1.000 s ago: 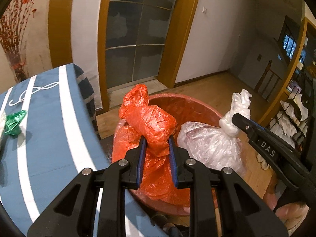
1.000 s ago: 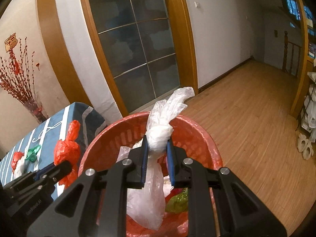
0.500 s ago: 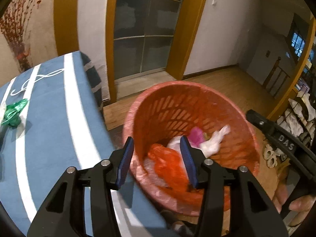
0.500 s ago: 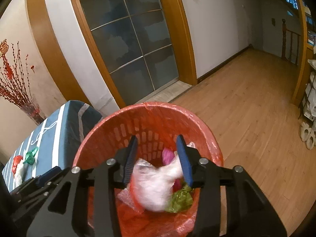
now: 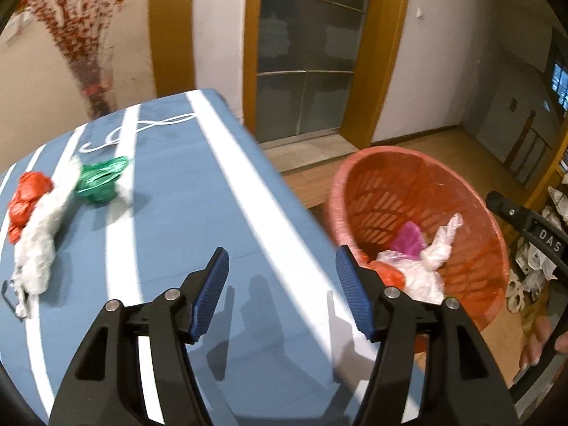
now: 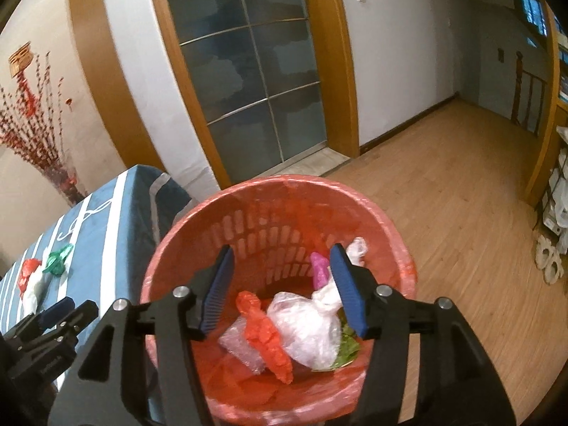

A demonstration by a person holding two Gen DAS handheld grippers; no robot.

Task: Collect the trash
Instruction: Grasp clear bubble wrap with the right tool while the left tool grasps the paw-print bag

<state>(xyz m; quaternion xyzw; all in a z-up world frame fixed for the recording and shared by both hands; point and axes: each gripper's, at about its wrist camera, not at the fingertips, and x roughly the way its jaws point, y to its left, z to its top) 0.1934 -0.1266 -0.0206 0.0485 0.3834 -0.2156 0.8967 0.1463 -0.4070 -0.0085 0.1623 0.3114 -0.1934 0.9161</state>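
A red plastic basket (image 6: pixel 269 191) stands on the floor beside the table; it also shows in the left wrist view (image 5: pixel 472 198). Inside lie a red bag (image 6: pixel 266 333), a clear white bag (image 6: pixel 305 330), a pink piece (image 6: pixel 319 269) and something green (image 6: pixel 348 348). My right gripper (image 6: pixel 282 291) is open and empty above the basket. My left gripper (image 5: pixel 282 294) is open and empty over the blue striped table (image 5: pixel 177 177). On the table lie a green bag (image 5: pixel 101 183), a red bag (image 5: pixel 26 198) and a white bag (image 5: pixel 39 245).
A glass door with a wooden frame (image 6: pixel 248 71) stands behind the basket. Wooden floor (image 6: pixel 461 195) stretches to the right. A vase of red branches (image 6: pixel 35 124) stands by the wall. Shelves with white items (image 6: pixel 557 213) are at the far right.
Both grippers opened and dropped their bags, red from the left and white from the right, into the basket. The left gripper then swung left over the table.
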